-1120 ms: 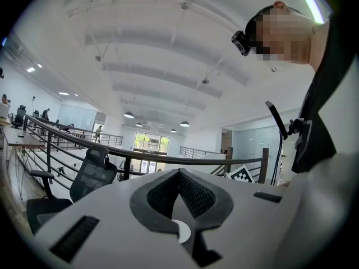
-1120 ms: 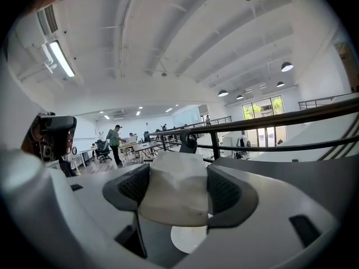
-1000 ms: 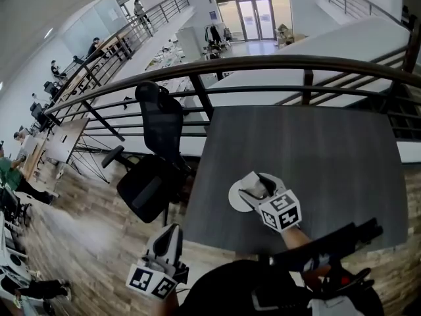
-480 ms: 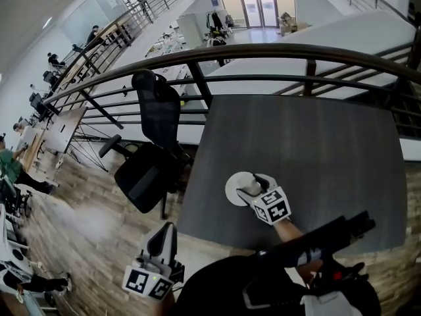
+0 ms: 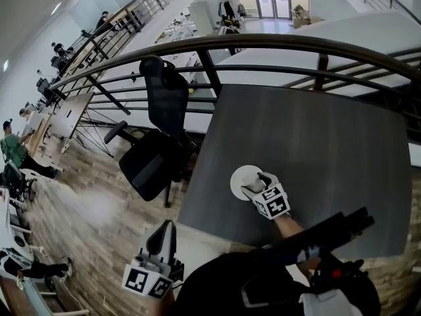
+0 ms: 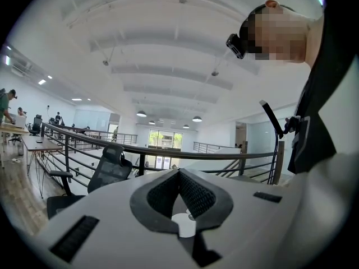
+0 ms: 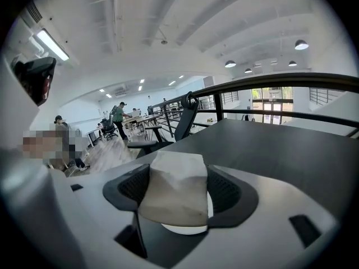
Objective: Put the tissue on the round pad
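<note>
In the head view the white round pad (image 5: 242,178) lies on the dark grey table (image 5: 329,137) near its front left corner. My right gripper (image 5: 258,184) hovers over the pad's right part. In the right gripper view it is shut on a folded white tissue (image 7: 174,198), which stands up between the jaws, and a strip of the pad (image 7: 182,229) shows just below it. My left gripper (image 5: 162,241) hangs off the table at the lower left. Its jaws are shut with nothing in them (image 6: 179,175) and point toward the railing.
A black office chair (image 5: 154,153) stands left of the table. A dark metal railing (image 5: 276,42) runs behind the table, with a drop to a lower floor beyond. A black strap-like object (image 5: 329,232) on the person crosses the table's front edge.
The right gripper with the tissue has crept slightly farther onto the pad. The head view has shifted a little. The left gripper has stayed low at the left.
</note>
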Demonstrator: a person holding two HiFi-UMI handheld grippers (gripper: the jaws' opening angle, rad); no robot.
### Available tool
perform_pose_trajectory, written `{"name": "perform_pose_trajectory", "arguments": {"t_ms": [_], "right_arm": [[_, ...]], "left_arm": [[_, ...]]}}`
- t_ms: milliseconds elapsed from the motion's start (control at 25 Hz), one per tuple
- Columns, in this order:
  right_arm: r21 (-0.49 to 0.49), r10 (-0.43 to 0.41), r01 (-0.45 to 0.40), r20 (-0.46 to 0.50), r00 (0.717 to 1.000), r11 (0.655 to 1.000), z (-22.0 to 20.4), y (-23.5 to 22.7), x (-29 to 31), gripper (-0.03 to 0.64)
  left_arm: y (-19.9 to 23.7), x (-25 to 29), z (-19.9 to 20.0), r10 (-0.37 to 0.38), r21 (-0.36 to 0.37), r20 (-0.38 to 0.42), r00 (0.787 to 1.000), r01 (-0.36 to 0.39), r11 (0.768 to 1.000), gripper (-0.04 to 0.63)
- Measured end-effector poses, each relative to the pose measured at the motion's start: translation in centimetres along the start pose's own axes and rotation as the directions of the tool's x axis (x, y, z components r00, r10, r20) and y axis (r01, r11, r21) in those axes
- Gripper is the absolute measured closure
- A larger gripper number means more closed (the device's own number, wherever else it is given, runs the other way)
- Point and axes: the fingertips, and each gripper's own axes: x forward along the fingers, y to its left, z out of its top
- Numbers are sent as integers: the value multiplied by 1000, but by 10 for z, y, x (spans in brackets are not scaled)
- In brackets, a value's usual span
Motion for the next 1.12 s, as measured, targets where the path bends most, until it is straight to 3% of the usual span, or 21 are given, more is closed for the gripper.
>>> {"name": "perform_pose_trajectory", "arguments": {"t_ms": [560, 1120], "right_arm": [[-19, 48, -51, -147, 988, 998, -36, 11, 36, 291], [-36, 10, -19, -229, 973, 999, -58, 2, 66, 291]], "left_arm": [[7, -12, -6, 76, -17, -22, 997, -76, 997, 591], [13, -27, -9, 133, -20, -41, 990, -134, 991, 591]]}}
